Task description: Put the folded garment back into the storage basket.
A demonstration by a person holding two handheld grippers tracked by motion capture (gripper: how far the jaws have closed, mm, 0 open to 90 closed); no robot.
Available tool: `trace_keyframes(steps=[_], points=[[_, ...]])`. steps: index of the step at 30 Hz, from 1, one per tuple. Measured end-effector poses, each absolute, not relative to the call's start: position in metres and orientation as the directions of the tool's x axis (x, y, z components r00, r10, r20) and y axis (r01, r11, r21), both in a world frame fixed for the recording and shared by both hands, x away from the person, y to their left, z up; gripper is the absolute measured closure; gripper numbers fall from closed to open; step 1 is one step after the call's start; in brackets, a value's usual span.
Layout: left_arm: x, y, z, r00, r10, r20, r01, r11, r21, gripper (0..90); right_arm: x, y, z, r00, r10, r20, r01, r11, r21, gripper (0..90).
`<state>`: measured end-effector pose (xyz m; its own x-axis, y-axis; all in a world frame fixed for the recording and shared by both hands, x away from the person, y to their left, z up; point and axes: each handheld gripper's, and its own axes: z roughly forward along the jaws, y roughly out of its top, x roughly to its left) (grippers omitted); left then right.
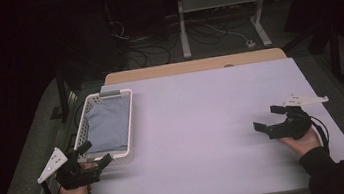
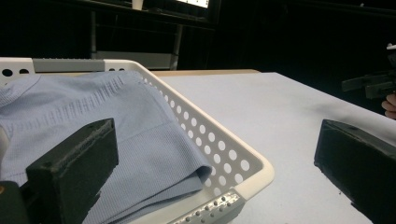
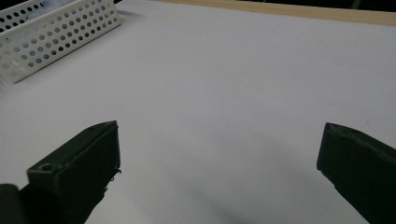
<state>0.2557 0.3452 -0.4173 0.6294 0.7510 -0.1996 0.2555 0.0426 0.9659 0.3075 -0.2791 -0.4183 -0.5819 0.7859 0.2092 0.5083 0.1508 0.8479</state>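
While both grippers sit idle, scene from biggest down: white table (image 1: pixel 213 121) takes up most of the high view, bare across centre and right.

White perforated basket (image 1: pixel 106 125) at left-centre of the high view, on the table near its left edge. One thing inside: folded blue cloth (image 1: pixel 108 125), lying flat and covering most of the floor. In the left gripper view the cloth's fold sits just inside the near corner, top layer at about rim height.

Left gripper (image 1: pixel 94 155) at lower left of the high view, jaws wide open, holding nothing, right at the basket's near end. In its own view one jaw is over the cloth, the other outside the basket wall, so the near corner lies between them.

Right gripper (image 1: pixel 268 118) at right-centre, jaws also wide open and empty, over bare table, well apart from the basket.

Risks, my read:
- Closing the left as it stands likely pinches the basket wall with the cloth, dragging the basket.
- Basket looks light; a one-handed pull could slide or tip it, as the right is too far away to brace.
- Grabbing only the top layer would unfold the cloth.
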Motion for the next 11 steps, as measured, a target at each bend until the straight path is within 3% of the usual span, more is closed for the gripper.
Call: trace_keyframes(steps=[11], points=[[0.256, 0.346, -0.417, 0.631, 0.751, -0.196, 0.255, 0.038, 0.966, 0.0, 0.295, -0.285, -0.433, -0.584, 0.788, 0.194, 0.507, 0.168, 0.845, 0.0]])
